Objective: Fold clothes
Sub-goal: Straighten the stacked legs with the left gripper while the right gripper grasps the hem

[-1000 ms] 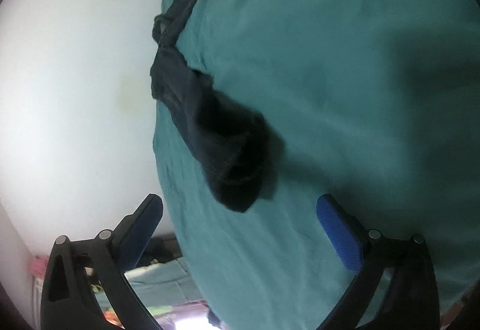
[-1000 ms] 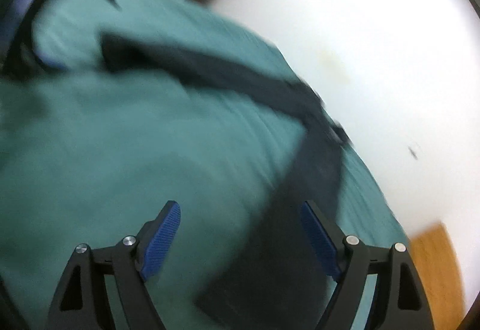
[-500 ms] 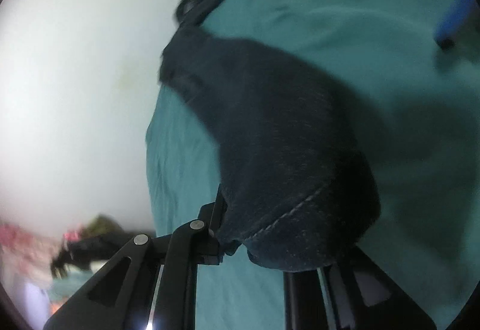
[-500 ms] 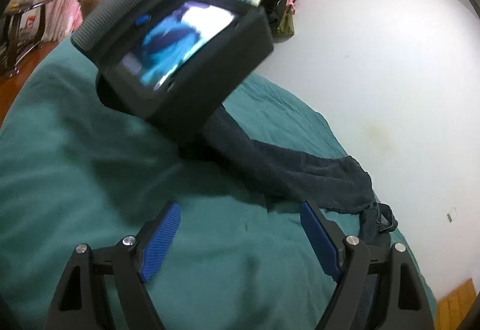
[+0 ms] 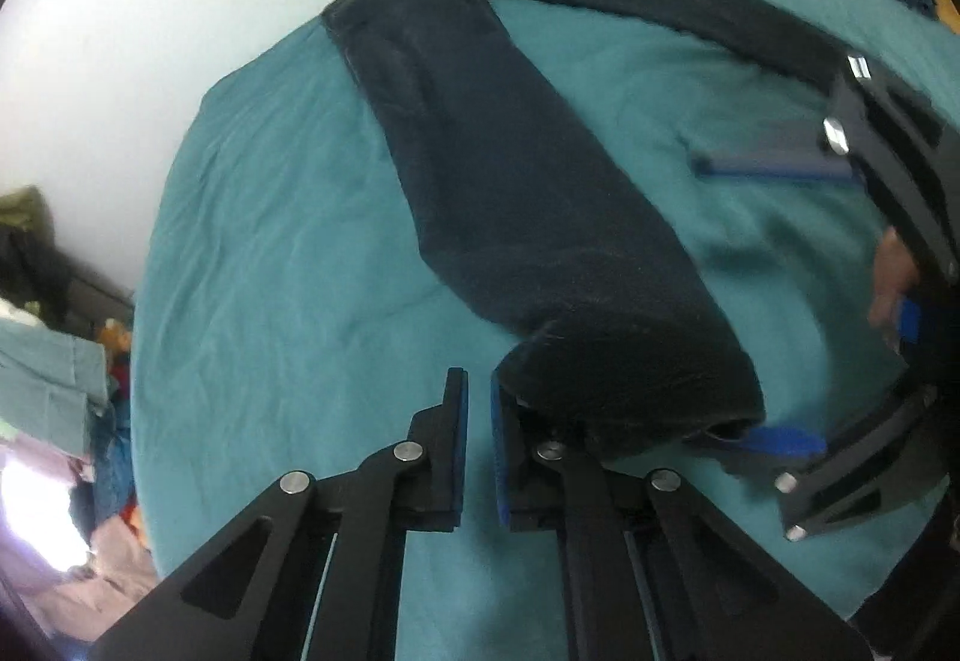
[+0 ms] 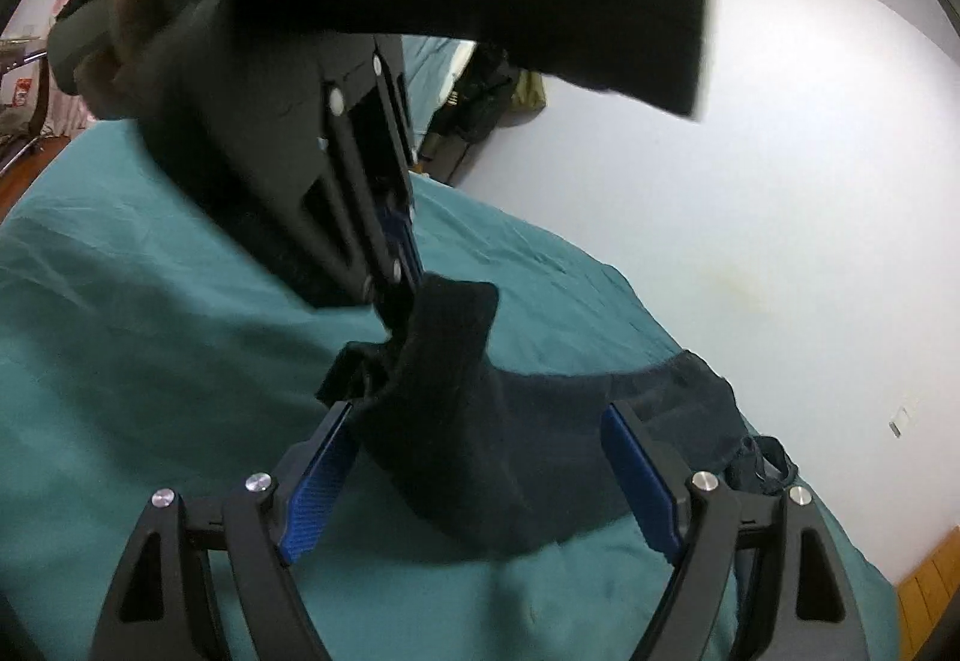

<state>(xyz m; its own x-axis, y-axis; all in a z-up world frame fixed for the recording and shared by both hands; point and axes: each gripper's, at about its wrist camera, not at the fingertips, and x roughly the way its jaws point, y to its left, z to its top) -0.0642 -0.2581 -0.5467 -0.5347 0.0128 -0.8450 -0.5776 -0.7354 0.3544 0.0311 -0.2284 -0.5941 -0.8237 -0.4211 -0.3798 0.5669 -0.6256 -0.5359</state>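
Your left claw point(image 5: 477, 445) is almost closed, with a narrow gap between its blue pads point(image 5: 461, 421). In its own view no cloth is seen in this gap; the dark hem of the trousers point(image 5: 516, 193) lies over its right finger. In the right view the left claw point(image 6: 399, 265) looks like it pinches the hem and lifts it from the bed point(image 6: 150, 361), but I cannot tell for sure. Your right claw point(image 6: 474, 475) is wide open, and the lifted hem hangs between its two fingers without being pressed. The trousers lie on the green bed cover, one leg running toward the edge at the white wall point(image 5: 150, 0), the other leg going off toward the right claw point(image 5: 780, 301).
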